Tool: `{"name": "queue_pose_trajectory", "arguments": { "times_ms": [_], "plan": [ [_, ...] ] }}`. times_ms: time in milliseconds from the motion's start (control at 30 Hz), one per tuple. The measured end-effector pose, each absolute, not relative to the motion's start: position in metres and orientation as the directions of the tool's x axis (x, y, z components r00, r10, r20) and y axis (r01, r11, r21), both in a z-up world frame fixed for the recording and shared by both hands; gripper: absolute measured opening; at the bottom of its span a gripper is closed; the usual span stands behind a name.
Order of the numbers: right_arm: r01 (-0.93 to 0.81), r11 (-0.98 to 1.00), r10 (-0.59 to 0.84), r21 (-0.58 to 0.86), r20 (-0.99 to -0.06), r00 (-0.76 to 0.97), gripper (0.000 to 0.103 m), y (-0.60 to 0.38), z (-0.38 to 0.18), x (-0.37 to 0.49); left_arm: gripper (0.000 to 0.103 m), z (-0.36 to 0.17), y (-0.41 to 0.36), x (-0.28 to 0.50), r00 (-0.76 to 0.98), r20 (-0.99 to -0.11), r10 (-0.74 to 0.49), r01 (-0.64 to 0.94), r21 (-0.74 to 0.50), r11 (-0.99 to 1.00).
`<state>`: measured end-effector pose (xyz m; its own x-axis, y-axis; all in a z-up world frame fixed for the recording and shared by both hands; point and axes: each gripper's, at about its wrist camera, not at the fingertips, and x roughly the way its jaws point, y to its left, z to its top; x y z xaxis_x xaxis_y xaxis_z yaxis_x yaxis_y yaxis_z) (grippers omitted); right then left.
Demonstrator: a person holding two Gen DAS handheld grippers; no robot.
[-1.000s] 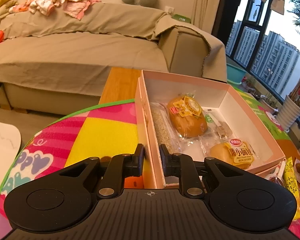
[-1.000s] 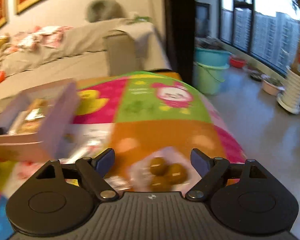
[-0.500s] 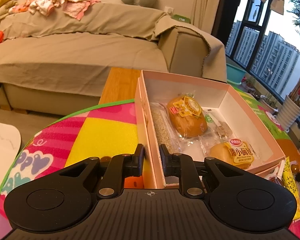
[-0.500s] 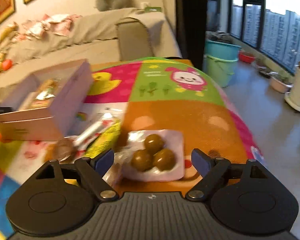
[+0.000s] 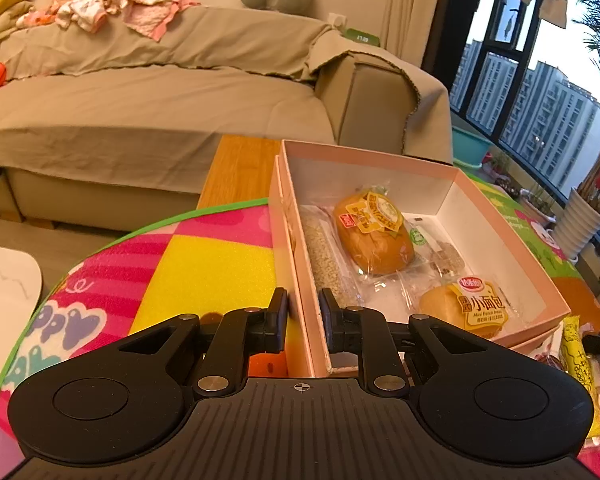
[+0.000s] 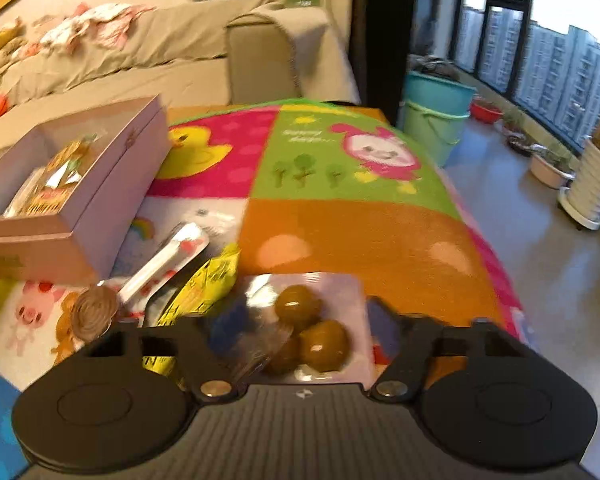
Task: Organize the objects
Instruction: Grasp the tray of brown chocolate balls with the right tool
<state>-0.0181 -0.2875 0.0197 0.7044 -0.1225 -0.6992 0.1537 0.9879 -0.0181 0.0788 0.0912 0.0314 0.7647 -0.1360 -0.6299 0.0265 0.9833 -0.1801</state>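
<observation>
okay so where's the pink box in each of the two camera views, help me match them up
Left wrist: the pink box fills the centre right, its near wall clamped in the left tongs.
Right wrist: the same box sits at the left edge.
Shared landmark: the yellow snack packet just past the box's corner.

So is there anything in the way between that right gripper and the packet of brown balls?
Nothing visible. The right gripper is closing with the packet of brown balls already between its jaws; the yellow packet lies just left of it.
</observation>
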Motion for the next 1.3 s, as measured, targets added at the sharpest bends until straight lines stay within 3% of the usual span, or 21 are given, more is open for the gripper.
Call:
{"name": "queue_pose_trajectory", "arguments": {
  "times_ms": [200,333,567,667,833,867,900,933,1000,1133,1200,1267,1300],
  "plan": [
    [0.217,0.976,-0.178,-0.036,-0.707,0.684,0.052,-0.310,0.021,-0.025,0.020,0.031,0.091,0.079,0.764,-0.630,-0.135,0.026,-0.179,0.983],
    [0.222,0.975,-0.159,-0.004,-0.707,0.689,0.070,-0.320,0.021,-0.039,0.020,0.031,0.091,0.079,0.766,-0.629,-0.136,0.026,-0.182,0.983],
    [0.165,0.986,-0.135,-0.025,-0.698,0.703,0.076,-0.303,0.013,-0.051,0.019,0.032,0.090,0.079,0.765,-0.629,-0.135,0.025,-0.180,0.983],
    [0.179,0.983,-0.160,-0.045,-0.696,0.700,0.064,-0.300,0.014,-0.047,0.020,0.031,0.091,0.080,0.765,-0.629,-0.137,0.026,-0.182,0.983],
    [0.155,0.985,-0.164,-0.075,-0.677,0.718,0.064,-0.291,0.028,-0.054,0.020,0.031,0.091,0.080,0.765,-0.629,-0.139,0.027,-0.184,0.983],
    [0.152,0.985,-0.169,-0.085,-0.666,0.727,0.059,-0.289,0.033,-0.057,0.020,0.031,0.091,0.080,0.765,-0.629,-0.139,0.027,-0.185,0.982],
    [0.150,0.985,-0.172,-0.090,-0.656,0.735,0.037,-0.287,0.037,-0.059,0.020,0.030,0.091,0.080,0.765,-0.629,-0.139,0.027,-0.185,0.982],
    [0.149,0.984,-0.175,-0.095,-0.652,0.738,0.028,-0.286,0.043,-0.061,0.020,0.030,0.091,0.080,0.765,-0.629,-0.139,0.027,-0.185,0.982],
    [0.145,0.986,-0.164,-0.083,-0.637,0.753,0.023,-0.286,0.058,-0.065,0.020,0.030,0.091,0.080,0.765,-0.629,-0.139,0.026,-0.186,0.982],
    [0.106,0.988,-0.155,-0.116,-0.610,0.777,0.022,-0.279,0.076,-0.070,0.020,0.030,0.091,0.080,0.765,-0.628,-0.143,0.028,-0.189,0.982],
    [0.104,0.988,-0.154,-0.117,-0.616,0.772,0.031,-0.281,0.075,-0.067,0.020,0.030,0.092,0.079,0.765,-0.628,-0.144,0.029,-0.190,0.981],
    [0.101,0.990,-0.144,-0.103,-0.643,0.753,0.052,-0.283,0.067,-0.062,0.020,0.030,0.092,0.079,0.765,-0.627,-0.147,0.030,-0.192,0.981],
    [0.096,0.991,-0.137,-0.097,-0.655,0.743,0.068,-0.284,0.060,-0.059,0.020,0.030,0.092,0.079,0.765,-0.628,-0.147,0.031,-0.193,0.981]
  ]
}}
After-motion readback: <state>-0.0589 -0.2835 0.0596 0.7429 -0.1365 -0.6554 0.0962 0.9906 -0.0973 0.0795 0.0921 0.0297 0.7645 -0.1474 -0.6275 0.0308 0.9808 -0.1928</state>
